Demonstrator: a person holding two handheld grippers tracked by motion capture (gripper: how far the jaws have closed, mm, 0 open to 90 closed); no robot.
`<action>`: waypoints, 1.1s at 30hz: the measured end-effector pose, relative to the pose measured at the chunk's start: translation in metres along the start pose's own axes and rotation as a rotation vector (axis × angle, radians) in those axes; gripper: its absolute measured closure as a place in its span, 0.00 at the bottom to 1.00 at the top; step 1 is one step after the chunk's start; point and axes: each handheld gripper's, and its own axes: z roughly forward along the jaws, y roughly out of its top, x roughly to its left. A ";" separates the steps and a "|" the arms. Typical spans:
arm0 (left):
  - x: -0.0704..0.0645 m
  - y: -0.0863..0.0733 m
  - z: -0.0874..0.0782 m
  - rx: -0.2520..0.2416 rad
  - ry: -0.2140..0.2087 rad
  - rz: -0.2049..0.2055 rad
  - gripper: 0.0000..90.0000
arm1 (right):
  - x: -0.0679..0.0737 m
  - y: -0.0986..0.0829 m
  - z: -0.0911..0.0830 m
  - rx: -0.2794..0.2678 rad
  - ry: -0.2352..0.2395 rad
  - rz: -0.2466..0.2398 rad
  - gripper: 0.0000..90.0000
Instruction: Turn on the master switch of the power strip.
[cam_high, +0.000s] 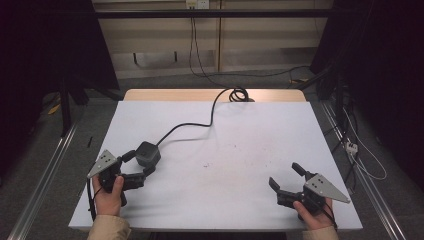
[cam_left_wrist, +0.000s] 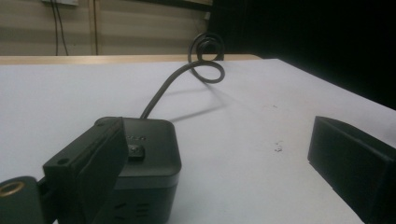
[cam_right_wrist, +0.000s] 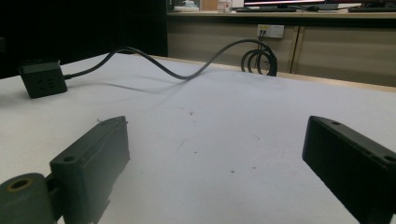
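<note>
At the lower left of the high view, the left gripper (cam_high: 139, 170) rests on the white counter (cam_high: 240, 150) with jaws spread, one jaw against the near side of a dark cube power socket (cam_high: 148, 153) (the other stands well apart). At the lower right, the right gripper (cam_high: 285, 179) holds nothing, jaws spread. The socket's cable (cam_high: 200, 122) runs toward a coil (cam_high: 239, 94) at the far edge.
</note>
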 end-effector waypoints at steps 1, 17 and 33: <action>0.000 0.001 0.001 -0.002 0.006 0.001 0.05 | 0.000 0.000 0.000 0.000 0.000 0.000 0.07; 0.003 0.004 0.005 0.033 0.043 0.015 0.18 | 0.001 0.000 0.000 -0.004 0.003 -0.007 0.07; 0.004 0.010 0.008 0.069 0.059 0.066 0.42 | 0.001 0.000 0.000 -0.005 0.006 -0.007 0.07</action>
